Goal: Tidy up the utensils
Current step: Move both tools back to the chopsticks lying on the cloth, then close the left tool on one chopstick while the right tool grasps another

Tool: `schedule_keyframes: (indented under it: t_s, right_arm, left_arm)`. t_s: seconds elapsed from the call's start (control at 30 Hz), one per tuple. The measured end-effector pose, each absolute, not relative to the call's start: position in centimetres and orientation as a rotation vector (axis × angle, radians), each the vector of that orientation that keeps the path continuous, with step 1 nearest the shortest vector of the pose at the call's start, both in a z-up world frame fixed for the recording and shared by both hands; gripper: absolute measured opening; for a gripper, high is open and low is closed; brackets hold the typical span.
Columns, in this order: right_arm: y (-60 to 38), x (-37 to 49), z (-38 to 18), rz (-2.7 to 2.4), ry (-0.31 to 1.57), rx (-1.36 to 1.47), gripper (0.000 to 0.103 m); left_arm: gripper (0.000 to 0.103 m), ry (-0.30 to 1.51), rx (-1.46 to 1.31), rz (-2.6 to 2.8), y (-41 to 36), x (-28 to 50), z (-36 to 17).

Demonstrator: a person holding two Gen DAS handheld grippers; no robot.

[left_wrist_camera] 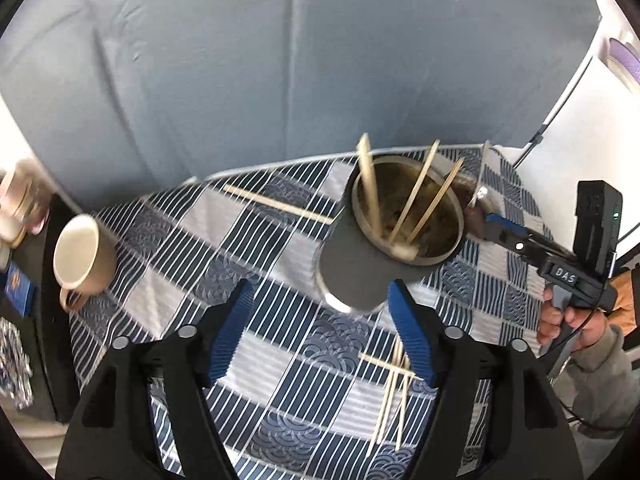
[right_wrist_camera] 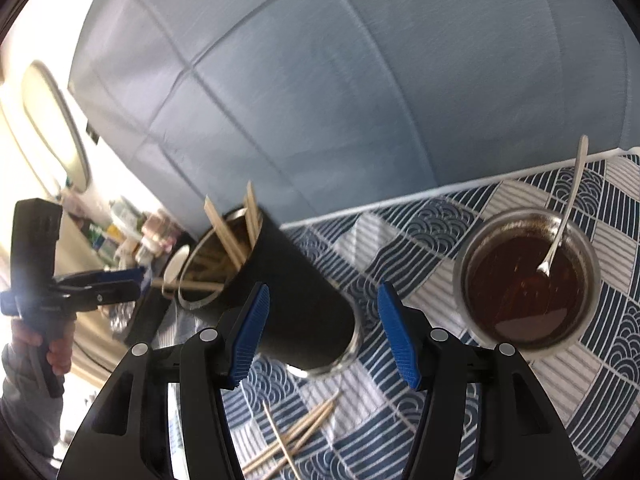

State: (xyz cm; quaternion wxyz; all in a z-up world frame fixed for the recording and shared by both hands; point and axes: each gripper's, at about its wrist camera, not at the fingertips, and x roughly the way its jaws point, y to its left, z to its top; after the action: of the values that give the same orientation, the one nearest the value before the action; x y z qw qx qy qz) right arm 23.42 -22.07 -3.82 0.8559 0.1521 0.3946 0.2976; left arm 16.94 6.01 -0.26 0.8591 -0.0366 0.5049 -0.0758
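**A:** What are you after, and where is it?

**Me:** The loose chopsticks (left_wrist_camera: 394, 392) on the bench (left_wrist_camera: 280, 360), a small crossed heap just in front of my left tongs (left_wrist_camera: 320, 336). One more (left_wrist_camera: 276, 203) lies alone farther back, left of the cup (left_wrist_camera: 360, 276). The cup is dark outside and steel inside, and already has several sticks standing slanted in it. It looks tipped in both views, though I can't tell how much of that is the lens.

**A:** And your tongs?

**Me:** Both released, nothing between the blue pads. The right tongs (right_wrist_camera: 320, 332) sit just short of the cup's base; I can't tell whether the left pad touches it.

**A:** How will the sticks handle?

**Me:** Light, thin, stiff, pale wood, I'd judge. They will roll and slip, and crossed ones may lever each other out of a pinch. I would take one near its middle, across its length, so it stays level, then tilt it tip-down over the rim.

**A:** Anything to watch?

**Me:** The cup seems top-heavy with sticks leaning on one side, so a nudge at the rim could topple it. To its right stands a jar (right_wrist_camera: 524, 280) of dark liquid with a spoon (right_wrist_camera: 564, 216) in it, so I'd keep my right elbow clear. A mug (left_wrist_camera: 82, 256) stands near the bench's left edge, well away from the heap.
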Motion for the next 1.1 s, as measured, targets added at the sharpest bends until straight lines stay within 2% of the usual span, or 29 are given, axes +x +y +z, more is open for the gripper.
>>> schedule_keyframes:
  t_s: [0.17, 0.6, 1.1]
  right_arm:
    - [-21.3, 21.8, -4.5, 0.648, 0.864, 0.286, 0.054]
    - [-16.8, 17.8, -8.1, 0.714, 1.038, 0.02, 0.054]
    - [-13.9, 14.1, -12.6, 0.703, 1.165, -0.237, 0.054]
  left_arm:
    - [0.077, 1.123, -0.061, -0.157, 5.7, 15.3, -2.9]
    - [0.077, 1.297, 0.026, -0.177, 3.1, 12.4, -10.1]
    - [0.085, 1.388, 0.108, -0.204, -0.1, 11.5, -14.5]
